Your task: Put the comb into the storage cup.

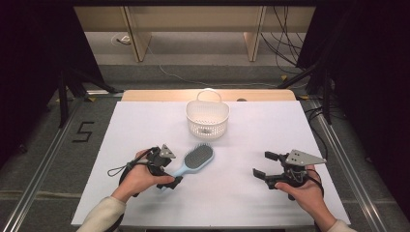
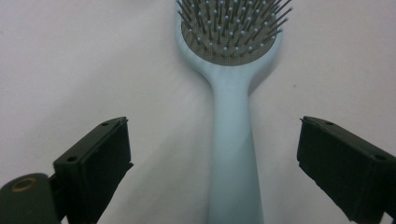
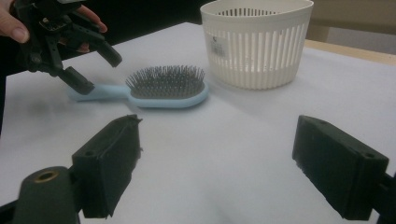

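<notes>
A light blue hairbrush (image 1: pixel 198 158) lies bristles up on the white table sheet (image 1: pixel 145 125), its handle pointing to the near left. My left gripper (image 1: pixel 170 171) is at that handle, open. In the left gripper view the handle (image 2: pixel 233 154) runs up between the two black jaws with a clear gap on each side of my left gripper (image 2: pixel 212 140). My right gripper (image 1: pixel 265 164) hovers open at the near right, with nothing between its jaws. The right gripper view looks past my right gripper (image 3: pixel 217 126) to the hairbrush (image 3: pixel 163 88) and the left gripper (image 3: pixel 98 70) beside its handle.
A white slotted basket (image 1: pixel 208 118) with a handle stands behind the brush, near the table's middle back; it appears again as the basket (image 3: pixel 256 46) at the top right of the right gripper view. Dark stands and cables surround the table.
</notes>
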